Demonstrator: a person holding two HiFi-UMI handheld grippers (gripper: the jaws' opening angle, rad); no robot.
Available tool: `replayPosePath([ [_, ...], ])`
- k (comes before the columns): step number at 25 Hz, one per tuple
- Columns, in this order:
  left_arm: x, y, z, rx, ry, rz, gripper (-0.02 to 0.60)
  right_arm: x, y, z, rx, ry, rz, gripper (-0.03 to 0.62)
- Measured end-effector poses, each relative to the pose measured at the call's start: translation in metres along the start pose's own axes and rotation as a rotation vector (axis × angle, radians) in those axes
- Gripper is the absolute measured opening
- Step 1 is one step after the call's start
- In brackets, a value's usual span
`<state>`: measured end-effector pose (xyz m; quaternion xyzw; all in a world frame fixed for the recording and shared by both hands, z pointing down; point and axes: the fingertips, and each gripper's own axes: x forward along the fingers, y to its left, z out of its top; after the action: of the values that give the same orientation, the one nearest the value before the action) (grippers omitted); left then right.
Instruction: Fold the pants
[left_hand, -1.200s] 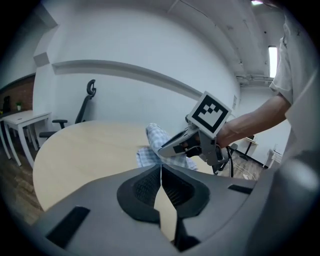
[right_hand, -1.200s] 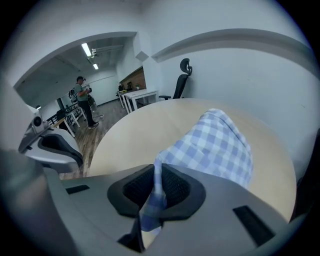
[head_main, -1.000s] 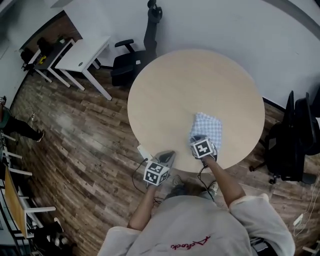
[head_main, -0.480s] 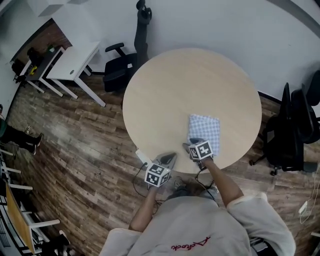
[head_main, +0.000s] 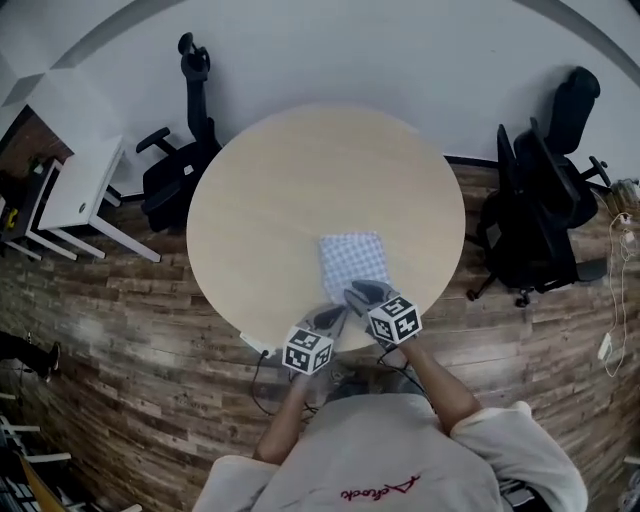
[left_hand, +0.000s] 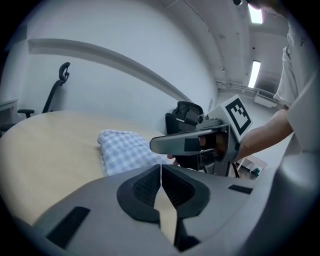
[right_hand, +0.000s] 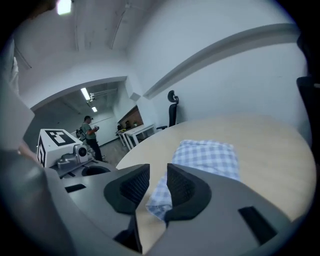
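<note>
Bare tabletop (head_main: 300, 180) beyond folded pants (head_main: 352, 265)

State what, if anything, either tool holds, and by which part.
Nothing is held. The left tool is shut and empty. The right tool, its jaws just closing a little yet apart, hangs over the pants, pressing nothing.

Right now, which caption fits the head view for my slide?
Folded checked pants on round table; left gripper shut; right gripper open and empty, jaws just narrowed.
</note>
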<state>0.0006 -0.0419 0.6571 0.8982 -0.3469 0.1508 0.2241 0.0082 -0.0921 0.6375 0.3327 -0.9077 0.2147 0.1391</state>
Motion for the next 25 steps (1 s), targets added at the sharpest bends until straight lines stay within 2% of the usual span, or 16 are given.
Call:
replayPosePath([
  [2,0.008,-0.014,0.001,0.005,0.000,-0.025,0.035,-0.025,-0.009,0.008,0.018,-0.056,-0.052,0.060],
  [6,0.016,-0.043,0.003,0.004,-0.015,-0.032,0.035,-0.070,-0.012,0.024,0.040,-0.159,-0.071,0.034],
  [12,0.026,-0.097,0.008,0.019,-0.037,0.009,0.035,-0.128,-0.024,0.010,-0.073,-0.138,-0.103,0.029],
  [18,0.037,-0.170,0.000,0.015,-0.062,0.034,0.035,-0.192,-0.028,-0.020,-0.111,-0.117,-0.093,0.029],
  [25,0.036,-0.219,-0.014,0.037,-0.083,0.067,0.035,-0.242,-0.013,-0.036,-0.159,-0.143,-0.073,0.029],
])
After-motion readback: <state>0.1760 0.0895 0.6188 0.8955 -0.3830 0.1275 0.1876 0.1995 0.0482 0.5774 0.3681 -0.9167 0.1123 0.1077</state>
